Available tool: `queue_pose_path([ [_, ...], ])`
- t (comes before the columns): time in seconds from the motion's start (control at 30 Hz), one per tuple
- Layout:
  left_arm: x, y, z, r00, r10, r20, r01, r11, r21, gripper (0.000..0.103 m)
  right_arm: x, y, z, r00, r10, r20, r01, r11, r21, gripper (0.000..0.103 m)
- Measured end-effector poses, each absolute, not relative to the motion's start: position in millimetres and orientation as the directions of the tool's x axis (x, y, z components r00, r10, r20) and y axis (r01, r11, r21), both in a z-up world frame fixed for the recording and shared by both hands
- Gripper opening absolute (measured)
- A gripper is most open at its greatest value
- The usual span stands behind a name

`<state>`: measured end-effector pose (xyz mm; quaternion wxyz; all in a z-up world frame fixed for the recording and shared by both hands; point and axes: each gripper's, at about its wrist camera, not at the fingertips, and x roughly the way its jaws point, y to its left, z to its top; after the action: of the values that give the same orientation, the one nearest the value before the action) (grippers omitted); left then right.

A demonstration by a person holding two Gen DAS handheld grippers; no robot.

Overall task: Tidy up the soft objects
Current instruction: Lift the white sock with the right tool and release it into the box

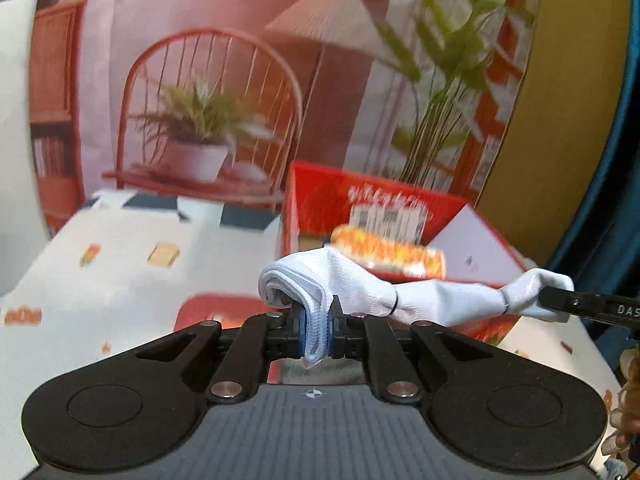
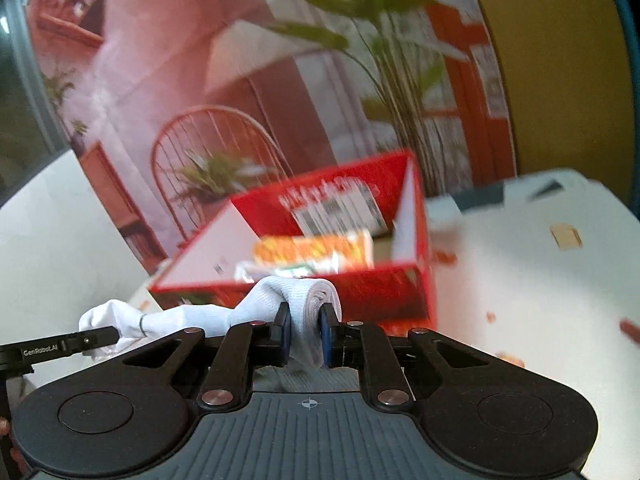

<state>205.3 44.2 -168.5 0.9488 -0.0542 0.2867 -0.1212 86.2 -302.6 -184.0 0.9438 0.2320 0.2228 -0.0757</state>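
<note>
A white sock [image 1: 360,288] hangs stretched in the air between both grippers. My left gripper [image 1: 316,334] is shut on one end of it, the ribbed cuff folded over the pads. The right gripper's finger [image 1: 592,308] pinches the other end at the right edge. In the right wrist view my right gripper [image 2: 305,338] is shut on its end of the sock [image 2: 296,304], and the left gripper's finger [image 2: 68,346] holds the far end at the left. An open red box [image 1: 400,208] stands just behind the sock, also in the right wrist view [image 2: 360,292].
The box holds a colourful packet [image 1: 388,250], seen again from the right [image 2: 316,250]. A white patterned tablecloth [image 1: 132,264] covers the table. A printed backdrop of a chair, lamp and plants [image 1: 208,104] stands behind it.
</note>
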Motion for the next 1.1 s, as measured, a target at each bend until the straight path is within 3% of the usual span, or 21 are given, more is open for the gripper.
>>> queue_pose_path([
  [0.4, 266, 11, -132, 0.831, -0.281, -0.480, 0.261, 0.959, -0.110, 0.010, 138, -318, -136, 0.900, -0.074, -0.429, 0.215, 0.933, 0.289, 0.012],
  [0.53, 301, -3, -140, 0.777, -0.304, -0.551, 0.290, 0.950, -0.115, 0.010, 161, -329, -136, 0.880, -0.094, -0.465, 0.237, 0.937, 0.258, 0.012],
  [0.73, 336, -18, -166, 0.637, -0.335, -0.694, 0.336, 0.931, -0.142, 0.010, 196, -342, -154, 0.801, -0.074, -0.594, 0.257, 0.938, 0.231, 0.013],
  [1.1, 368, -32, -196, 0.526, -0.331, -0.783, 0.340, 0.926, -0.163, 0.010, 233, -341, -187, 0.684, -0.053, -0.727, 0.270, 0.945, 0.185, 0.012],
])
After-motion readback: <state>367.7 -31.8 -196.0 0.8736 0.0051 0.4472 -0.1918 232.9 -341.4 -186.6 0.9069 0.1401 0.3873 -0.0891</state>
